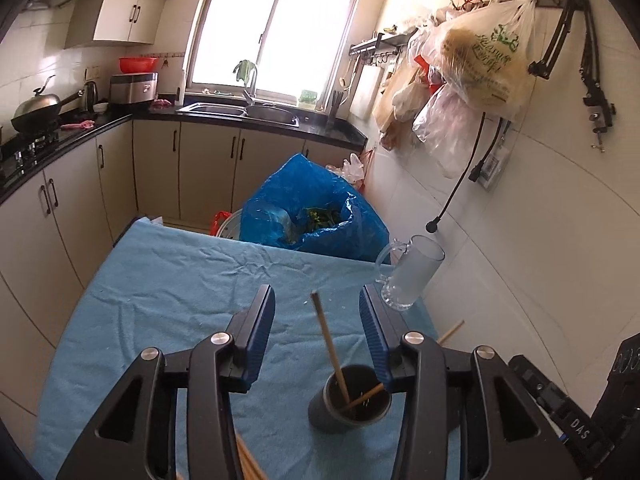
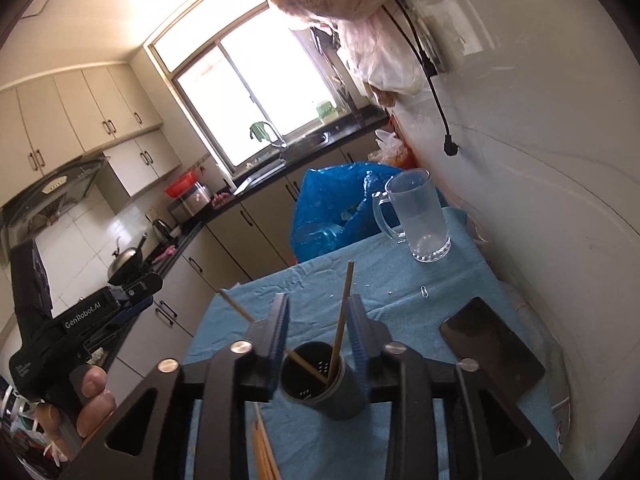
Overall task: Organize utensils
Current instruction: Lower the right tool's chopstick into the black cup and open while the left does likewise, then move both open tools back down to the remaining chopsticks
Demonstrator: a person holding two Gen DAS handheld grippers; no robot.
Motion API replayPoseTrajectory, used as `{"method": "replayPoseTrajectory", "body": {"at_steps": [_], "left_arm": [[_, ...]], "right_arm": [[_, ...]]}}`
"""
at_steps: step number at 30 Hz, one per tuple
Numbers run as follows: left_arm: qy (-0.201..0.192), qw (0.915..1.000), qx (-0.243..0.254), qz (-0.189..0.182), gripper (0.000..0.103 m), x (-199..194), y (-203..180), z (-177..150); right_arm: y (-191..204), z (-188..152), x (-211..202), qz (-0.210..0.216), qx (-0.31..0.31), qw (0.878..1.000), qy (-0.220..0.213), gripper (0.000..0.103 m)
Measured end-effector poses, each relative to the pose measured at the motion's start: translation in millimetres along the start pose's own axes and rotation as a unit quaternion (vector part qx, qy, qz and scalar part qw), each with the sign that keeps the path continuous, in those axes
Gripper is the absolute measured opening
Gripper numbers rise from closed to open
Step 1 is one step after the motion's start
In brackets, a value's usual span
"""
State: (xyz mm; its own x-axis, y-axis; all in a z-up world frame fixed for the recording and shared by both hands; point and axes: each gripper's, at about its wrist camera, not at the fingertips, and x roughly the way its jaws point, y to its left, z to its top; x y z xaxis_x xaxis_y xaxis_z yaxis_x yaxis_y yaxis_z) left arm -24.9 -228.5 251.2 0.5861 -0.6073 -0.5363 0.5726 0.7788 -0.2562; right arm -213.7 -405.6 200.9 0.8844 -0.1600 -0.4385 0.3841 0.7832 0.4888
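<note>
A dark grey utensil cup [image 1: 349, 404] stands on the blue cloth and holds two wooden chopsticks [image 1: 329, 344]. My left gripper [image 1: 318, 302] is open above and behind the cup, holding nothing. In the right wrist view the cup [image 2: 322, 380] sits just under my right gripper [image 2: 318, 304], which is open, with one chopstick [image 2: 343, 316] leaning up between its fingers, near the right pad. The other chopstick [image 2: 256, 324] slants left. More loose chopsticks [image 2: 264, 452] lie on the cloth below the gripper; they also show in the left wrist view [image 1: 248, 460].
A glass mug [image 1: 410, 272] stands at the table's far right; it also shows in the right wrist view [image 2: 420, 216]. A black phone [image 2: 492, 344] lies right of the cup. A blue plastic bag [image 1: 312, 204] sits beyond the table's far edge. A white wall runs along the right.
</note>
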Motion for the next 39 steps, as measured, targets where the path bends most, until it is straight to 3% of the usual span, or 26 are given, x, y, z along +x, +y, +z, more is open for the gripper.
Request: {"method": "replayPoseTrajectory", "body": {"at_steps": [6,13,19,26,31,34,36,39], "left_arm": [[0.005,0.9999,0.006,0.007,0.046,-35.0,12.6,-30.3],[0.049,0.9983,0.014,0.029,0.048,-60.2,47.3,-97.5],[0.093,0.9934,-0.015,0.065,0.048,-69.9,97.5,-146.7],[0.135,0.9808,-0.084,0.113,0.048,-60.5,164.7,-175.2],[0.161,0.9737,-0.111,0.117,0.048,-47.5,190.3,-189.5],[0.179,0.9702,-0.118,0.113,0.048,-37.6,196.9,-194.3],[0.187,0.9685,-0.123,0.109,0.048,-32.7,200.1,-198.1],[0.194,0.9669,-0.126,0.106,0.048,-28.3,205.0,-200.8]], "right_arm": [[3.1,-25.3,-24.5,0.008,-0.002,1.0,0.005,0.042],[-2.3,-75.6,-22.5,-0.008,-0.019,0.998,0.057,0.048],[-10.8,-112.8,0.6,-0.008,-0.008,0.993,0.12,0.048],[26.4,-138.9,11.3,0.029,-0.066,0.986,0.152,0.048],[64.4,-156.2,30.9,0.07,-0.123,0.971,0.195,0.039],[78.9,-162.9,48.7,0.068,-0.146,0.963,0.217,0.035],[84.6,-163.1,66.9,0.072,-0.146,0.958,0.236,0.026],[89.9,-164.5,92.8,0.089,-0.127,0.951,0.268,0.023]]}}
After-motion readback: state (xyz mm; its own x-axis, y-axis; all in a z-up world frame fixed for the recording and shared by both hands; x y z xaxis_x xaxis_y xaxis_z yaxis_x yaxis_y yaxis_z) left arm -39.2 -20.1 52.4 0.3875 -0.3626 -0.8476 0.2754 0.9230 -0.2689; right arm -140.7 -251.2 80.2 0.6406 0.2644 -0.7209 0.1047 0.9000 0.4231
